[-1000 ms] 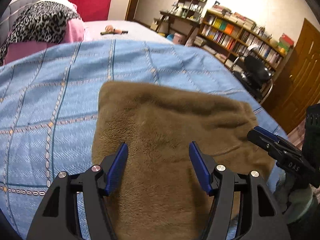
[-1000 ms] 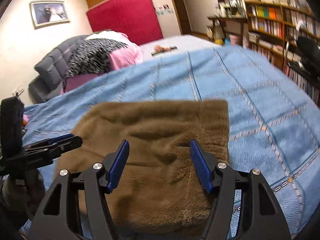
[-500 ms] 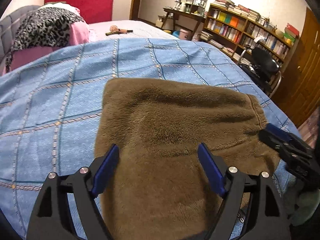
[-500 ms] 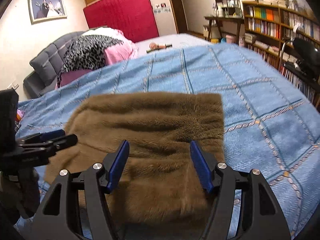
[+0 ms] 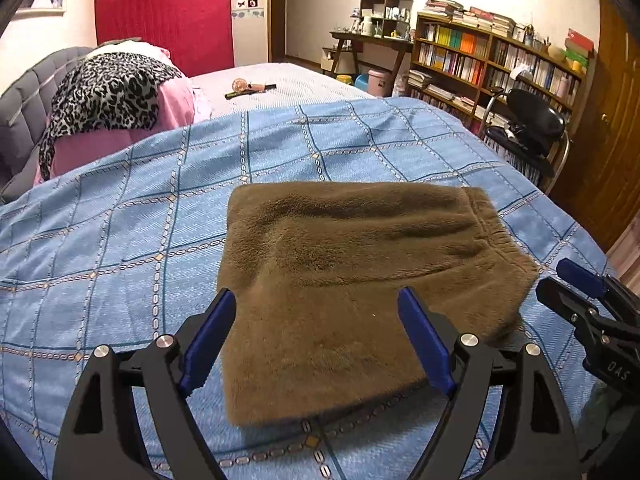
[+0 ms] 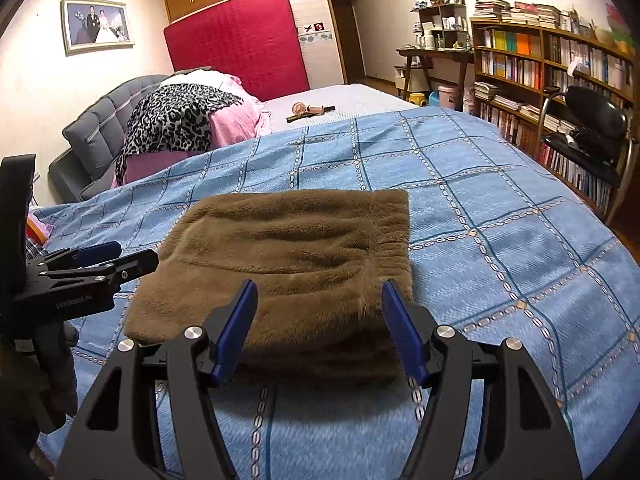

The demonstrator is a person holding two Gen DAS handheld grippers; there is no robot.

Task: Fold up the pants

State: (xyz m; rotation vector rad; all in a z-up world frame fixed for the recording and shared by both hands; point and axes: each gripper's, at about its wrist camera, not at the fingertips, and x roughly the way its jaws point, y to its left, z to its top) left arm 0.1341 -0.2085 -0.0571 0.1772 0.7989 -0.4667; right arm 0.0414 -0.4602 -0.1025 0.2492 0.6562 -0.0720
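- Both grippers have backed off and lifted since a second ago: then the brown pants filled the space between the blue pads, now a strip of blue bedspread shows in front of the near hem in each wrist view.
- Left gripper (image 5: 316,336): jaws apart and just been opening wider, nothing between the pads, tips hovering over the near edge of the pants (image 5: 352,280) and angled down at it.
- Right gripper (image 6: 318,330): jaws also apart, just opened a touch more, empty, poised above the near right corner, pitched down a little less steeply.
- Pants now: a flat, squarish folded packet on the bedspread (image 5: 120,240), elastic waistband at the right edge, a soft ridge across the middle.
- My read: the last fold is down and this is the release. To finish well, pull away cleanly so no pad drags the fleece and flips the top layer; if another fold is wanted, pinch both near corners through all the layers and carry them to the far edge together.
- Further back: a leopard-print throw (image 5: 104,92) on the headboard side, bookshelves (image 6: 552,64) along the right wall.
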